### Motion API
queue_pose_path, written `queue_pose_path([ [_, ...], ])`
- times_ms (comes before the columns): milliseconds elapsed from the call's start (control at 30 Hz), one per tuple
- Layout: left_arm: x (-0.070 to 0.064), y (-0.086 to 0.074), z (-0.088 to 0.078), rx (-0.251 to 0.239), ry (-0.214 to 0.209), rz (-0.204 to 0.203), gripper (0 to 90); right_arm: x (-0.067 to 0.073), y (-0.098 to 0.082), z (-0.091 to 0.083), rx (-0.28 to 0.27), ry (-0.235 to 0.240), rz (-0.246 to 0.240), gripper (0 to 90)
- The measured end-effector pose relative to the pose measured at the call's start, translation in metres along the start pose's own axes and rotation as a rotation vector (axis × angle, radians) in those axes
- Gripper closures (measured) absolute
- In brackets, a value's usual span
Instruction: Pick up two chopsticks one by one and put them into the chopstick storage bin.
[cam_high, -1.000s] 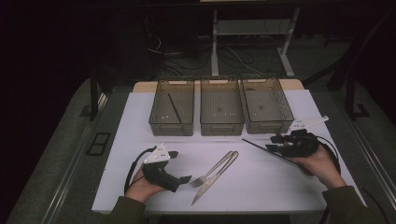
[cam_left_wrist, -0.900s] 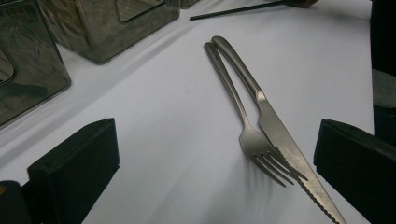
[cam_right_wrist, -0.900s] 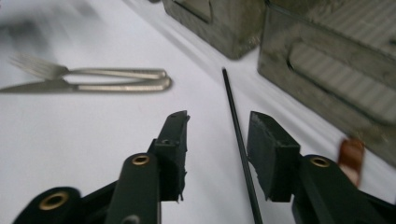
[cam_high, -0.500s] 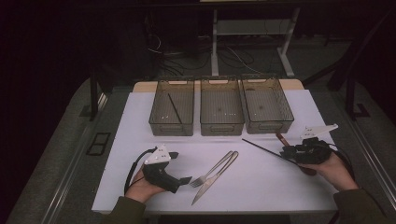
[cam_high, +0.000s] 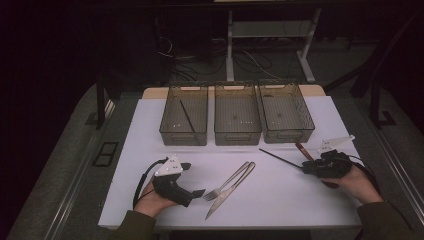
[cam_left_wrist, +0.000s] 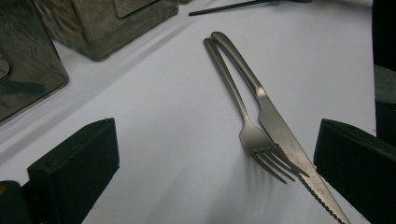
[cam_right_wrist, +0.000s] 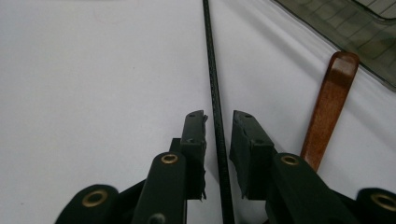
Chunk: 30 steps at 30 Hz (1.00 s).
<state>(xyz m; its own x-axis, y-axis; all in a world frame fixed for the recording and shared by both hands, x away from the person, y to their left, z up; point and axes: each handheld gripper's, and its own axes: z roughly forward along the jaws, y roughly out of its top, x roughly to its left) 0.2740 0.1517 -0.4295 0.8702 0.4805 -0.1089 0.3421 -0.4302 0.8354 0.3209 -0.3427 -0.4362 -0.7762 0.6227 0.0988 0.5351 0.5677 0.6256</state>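
A thin black chopstick (cam_right_wrist: 212, 70) lies on the white table, and my right gripper (cam_right_wrist: 218, 119) straddles its near end. Its jaws have just been closing, and a narrow gap still shows on each side of the stick. In the high view that right gripper (cam_high: 306, 169) is at the right and the chopstick (cam_high: 277, 156) points away to the left. A brown wooden handle (cam_right_wrist: 329, 107) lies just right of the jaws. My left gripper (cam_left_wrist: 215, 163) rests wide open, with the tips of a steel fork (cam_left_wrist: 233, 93) and knife (cam_left_wrist: 275, 126) between its jaws, untouched.
Three clear bins stand in a row at the back: the left bin (cam_high: 167, 131) holds another black chopstick (cam_high: 187, 116), the middle bin (cam_high: 237, 135) and right bin (cam_high: 304, 117) look bare. White table edges run close in front of both hands.
My right hand has come down onto the table at the chopstick's end, and its jaws have narrowed around the stick. The left hand, fork and knife have not moved.
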Motion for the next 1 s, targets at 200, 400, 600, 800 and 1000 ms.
queue_pose_path([
  [200, -0.0002, 0.0, -0.0002, -0.002, 0.0, 0.001, 0.0, -0.0005, -0.0017, 0.0038, 0.028, -0.018, -0.016, 75.3],
  [400, 0.0006, 0.0, -0.0002, -0.002, 0.001, 0.001, 0.0, -0.0015, -0.0031, 0.0043, 0.03, -0.012, -0.027, 80.7],
  [600, 0.0005, 0.0004, 0.0006, 0.0, -0.001, 0.007, 0.0, -0.0008, -0.0041, 0.0034, 0.035, -0.012, -0.031, 83.6],
  [800, 0.0004, 0.0008, -0.0002, -0.005, 0.0, 0.004, 0.0, -0.0005, -0.0037, 0.0008, 0.023, -0.003, -0.021, 84.3],
  [1000, -0.0001, 0.001, -0.0001, -0.007, 0.001, 0.007, 0.0, 0.0018, -0.0027, -0.0049, -0.005, 0.023, -0.011, 84.4],
])
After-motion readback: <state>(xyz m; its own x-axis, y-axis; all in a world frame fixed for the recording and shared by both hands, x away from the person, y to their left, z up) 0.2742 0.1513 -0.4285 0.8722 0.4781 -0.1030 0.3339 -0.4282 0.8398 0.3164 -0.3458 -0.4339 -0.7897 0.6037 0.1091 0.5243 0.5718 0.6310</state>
